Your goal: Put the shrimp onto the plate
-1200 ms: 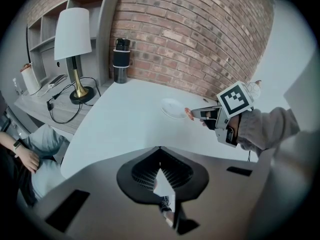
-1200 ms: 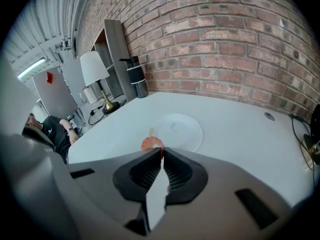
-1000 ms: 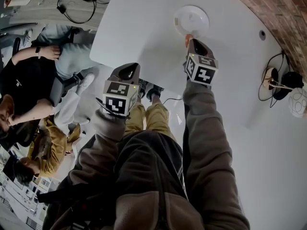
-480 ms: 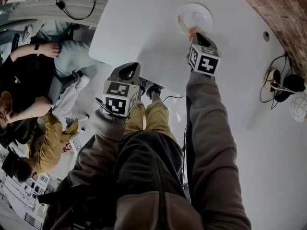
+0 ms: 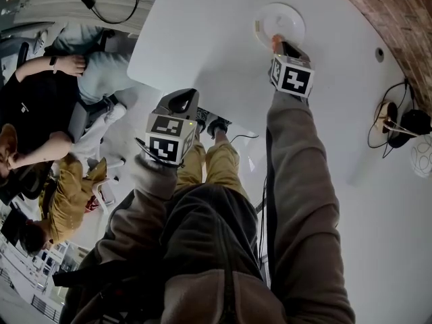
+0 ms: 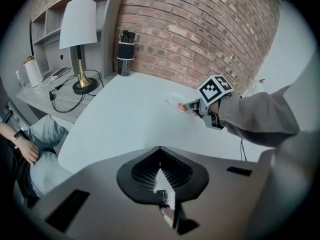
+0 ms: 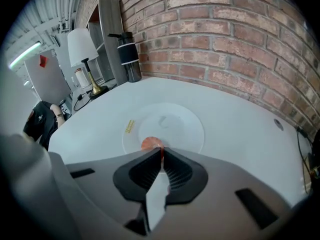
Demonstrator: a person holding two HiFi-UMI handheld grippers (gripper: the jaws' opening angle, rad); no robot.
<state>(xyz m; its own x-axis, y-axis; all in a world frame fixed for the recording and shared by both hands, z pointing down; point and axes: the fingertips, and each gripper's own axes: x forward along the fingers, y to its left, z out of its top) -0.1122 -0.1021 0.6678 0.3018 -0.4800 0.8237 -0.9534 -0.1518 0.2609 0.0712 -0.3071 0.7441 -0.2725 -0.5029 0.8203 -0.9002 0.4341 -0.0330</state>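
Observation:
A round white plate lies at the far side of the white table. My right gripper is at the plate's near rim, shut on a small orange shrimp. In the right gripper view the shrimp pokes out past the closed tips of the right gripper, just over the plate. The left gripper view shows the right gripper and the shrimp at the plate. My left gripper hangs at the table's near edge; its jaws meet with nothing between them.
A lamp and a black bottle stand at the far left by the brick wall. Headphones and cables lie at the right. People sit to the left of the table. A yellow sticker sits by the plate's rim.
My right gripper has carried the shrimp farther away from me, from short of the plate to its near rim. The left gripper has stayed put.

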